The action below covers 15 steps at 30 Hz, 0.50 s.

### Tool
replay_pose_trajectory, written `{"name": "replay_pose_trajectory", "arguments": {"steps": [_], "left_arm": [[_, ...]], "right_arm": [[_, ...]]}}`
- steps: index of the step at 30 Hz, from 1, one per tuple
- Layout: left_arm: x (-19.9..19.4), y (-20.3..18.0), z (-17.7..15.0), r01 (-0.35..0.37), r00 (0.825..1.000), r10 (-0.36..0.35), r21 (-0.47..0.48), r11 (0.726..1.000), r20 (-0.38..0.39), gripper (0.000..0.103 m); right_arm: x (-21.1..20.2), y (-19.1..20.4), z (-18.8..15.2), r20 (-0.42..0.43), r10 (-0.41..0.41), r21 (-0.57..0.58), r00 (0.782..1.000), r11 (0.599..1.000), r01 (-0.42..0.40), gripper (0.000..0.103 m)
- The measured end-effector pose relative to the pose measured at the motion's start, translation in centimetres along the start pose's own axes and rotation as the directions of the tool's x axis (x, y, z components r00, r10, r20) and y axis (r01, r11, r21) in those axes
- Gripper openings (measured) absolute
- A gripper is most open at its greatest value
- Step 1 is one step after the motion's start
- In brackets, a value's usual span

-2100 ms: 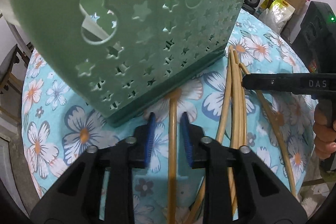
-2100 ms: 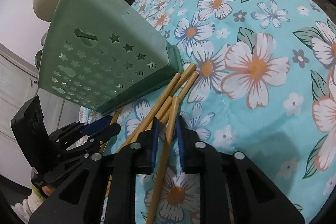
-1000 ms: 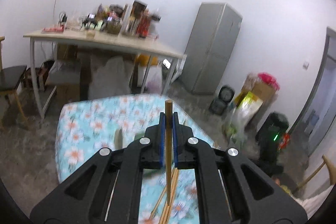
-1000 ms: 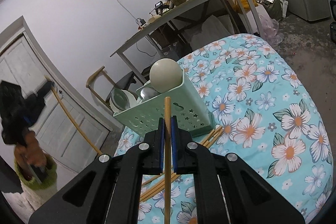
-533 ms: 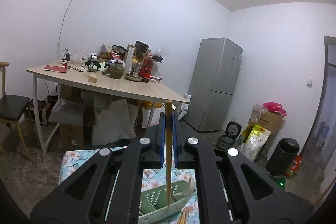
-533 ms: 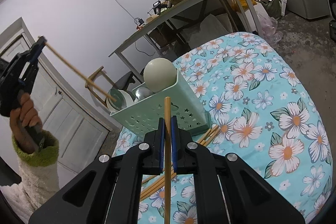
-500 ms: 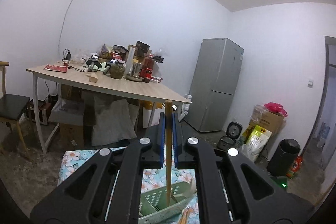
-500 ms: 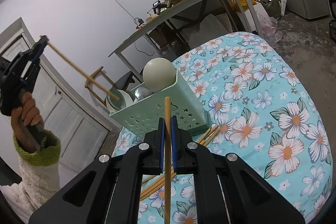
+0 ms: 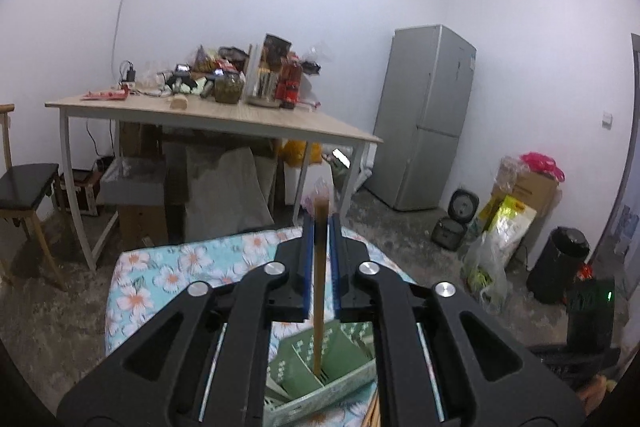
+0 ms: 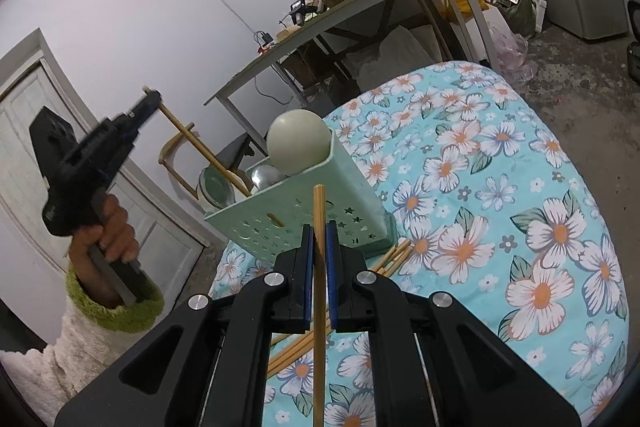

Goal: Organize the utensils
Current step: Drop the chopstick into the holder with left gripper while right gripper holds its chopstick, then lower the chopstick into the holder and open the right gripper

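Over green caddy [image 9: 340, 355], left hand-held gripper [image 9: 320, 267] opening around lowered chopstick [image 9: 319, 291], right unchanged, clamped.

The left wrist view looks from high over the green utensil basket [image 9: 340, 367], facing the far room wall. The right wrist view looks down at the same basket [image 10: 296, 215] from near, on its side. Both views share the basket, the floral surface [image 10: 520, 187] and the cluttered desk [image 9: 224, 115].

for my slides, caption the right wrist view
Right gripper shut on a chopstick before the green utensil caddy; left gripper lowers another in.
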State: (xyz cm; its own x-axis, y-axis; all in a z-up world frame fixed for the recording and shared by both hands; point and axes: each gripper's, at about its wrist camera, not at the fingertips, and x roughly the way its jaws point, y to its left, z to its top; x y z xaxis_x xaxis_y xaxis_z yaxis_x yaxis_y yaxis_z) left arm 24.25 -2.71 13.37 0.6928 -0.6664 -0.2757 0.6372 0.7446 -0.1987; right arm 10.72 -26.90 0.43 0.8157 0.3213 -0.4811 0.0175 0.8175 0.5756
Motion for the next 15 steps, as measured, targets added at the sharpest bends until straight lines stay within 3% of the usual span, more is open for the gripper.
{"name": "replay_pose_trajectory", "arguments": {"steps": [2,11,15], "left_arm": [[-0.1,0.2,-0.3,0.001,1.000,-0.001,-0.003,1.000,-0.008,0.032],[-3.8,0.2,-1.0,-0.012,1.000,0.012,0.012,1.000,0.002,0.053],[-6.6,0.7,-2.5,-0.026,1.000,0.026,0.013,1.000,-0.003,0.061]], "right_arm": [[-0.2,0.4,0.3,0.008,0.001,-0.011,1.000,1.000,-0.001,0.006],[-1.7,3.7,3.0,0.070,0.048,-0.078,0.996,0.996,-0.043,0.006],[-2.1,6.5,5.6,0.115,0.116,-0.151,0.987,0.984,-0.098,0.006]]}}
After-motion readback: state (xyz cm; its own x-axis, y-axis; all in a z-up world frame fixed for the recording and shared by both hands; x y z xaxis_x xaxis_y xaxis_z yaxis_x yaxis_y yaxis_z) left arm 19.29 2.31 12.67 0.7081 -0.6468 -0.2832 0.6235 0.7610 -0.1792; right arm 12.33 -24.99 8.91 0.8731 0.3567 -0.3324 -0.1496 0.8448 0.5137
